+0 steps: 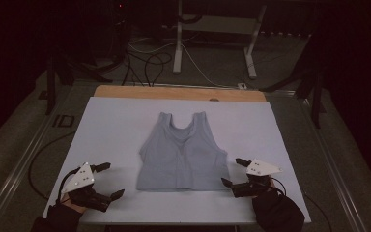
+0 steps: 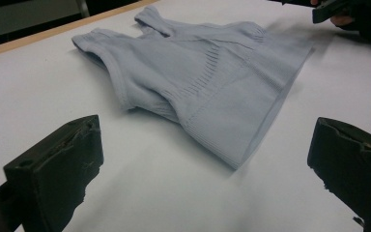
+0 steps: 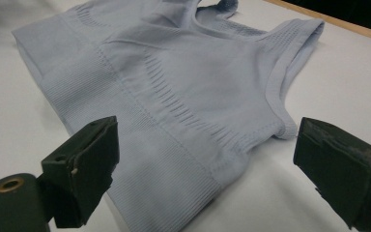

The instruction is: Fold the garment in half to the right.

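A pale blue ribbed tank top (image 1: 183, 154) lies flat on the white table sheet (image 1: 116, 125), straps toward the far edge and hem toward me. My left gripper (image 1: 110, 180) stands open near the front left, a short way left of the hem corner, with nothing between its fingers. At the front right my right gripper (image 1: 235, 172) is open too, its fingertips beside the right hem corner. The top (image 2: 207, 82) lies ahead of the left gripper (image 2: 207, 159) in the left gripper view. In the right gripper view the hem (image 3: 140, 125) lies between the open jaws of the right gripper (image 3: 207, 159).
A wooden table edge (image 1: 178, 92) shows beyond the sheet. Past it, on the dark floor, stand a white desk frame (image 1: 212, 43) and loose cables (image 1: 149, 63). Bare sheet lies left and right of the top.
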`<action>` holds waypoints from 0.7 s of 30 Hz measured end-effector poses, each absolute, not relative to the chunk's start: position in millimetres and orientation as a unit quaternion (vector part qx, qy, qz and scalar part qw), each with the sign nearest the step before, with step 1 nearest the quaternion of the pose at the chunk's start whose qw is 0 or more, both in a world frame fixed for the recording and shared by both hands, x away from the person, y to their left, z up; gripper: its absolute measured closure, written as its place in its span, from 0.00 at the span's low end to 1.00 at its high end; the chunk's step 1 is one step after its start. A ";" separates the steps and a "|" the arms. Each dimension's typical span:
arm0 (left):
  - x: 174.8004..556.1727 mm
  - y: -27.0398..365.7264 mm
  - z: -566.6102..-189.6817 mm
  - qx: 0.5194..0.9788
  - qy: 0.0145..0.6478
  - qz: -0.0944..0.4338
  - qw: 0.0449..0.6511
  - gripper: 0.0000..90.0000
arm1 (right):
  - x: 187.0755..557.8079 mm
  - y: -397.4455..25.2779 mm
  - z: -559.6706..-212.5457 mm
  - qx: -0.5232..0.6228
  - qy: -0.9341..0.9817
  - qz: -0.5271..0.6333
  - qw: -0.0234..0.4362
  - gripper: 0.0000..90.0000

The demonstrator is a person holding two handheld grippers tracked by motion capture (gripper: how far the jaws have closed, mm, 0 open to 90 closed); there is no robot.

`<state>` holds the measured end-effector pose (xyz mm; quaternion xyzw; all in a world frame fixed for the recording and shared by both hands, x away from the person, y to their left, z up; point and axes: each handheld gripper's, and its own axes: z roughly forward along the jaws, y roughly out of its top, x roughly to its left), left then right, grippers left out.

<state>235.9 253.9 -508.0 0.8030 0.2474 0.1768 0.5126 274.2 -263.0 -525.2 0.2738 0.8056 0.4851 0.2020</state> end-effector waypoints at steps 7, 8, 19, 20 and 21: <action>235.3 253.8 -508.5 0.806 0.247 0.172 0.510 0.00 | 275.1 -261.2 -525.6 0.273 0.810 0.477 0.205 0.10; 235.2 253.7 -508.3 0.806 0.246 0.172 0.510 0.00 | 275.1 -261.2 -525.6 0.273 0.810 0.477 0.205 0.10; 235.1 249.3 -510.2 0.818 0.239 0.169 0.495 0.00 | 275.4 -259.1 -524.0 0.269 0.809 0.483 0.198 0.10; 234.4 248.4 -509.4 0.820 0.235 0.164 0.496 0.00 | 275.4 -258.7 -523.8 0.267 0.811 0.481 0.200 0.10; 233.9 248.5 -509.0 0.820 0.231 0.155 0.500 0.00 | 275.1 -258.4 -523.3 0.264 0.814 0.478 0.198 0.10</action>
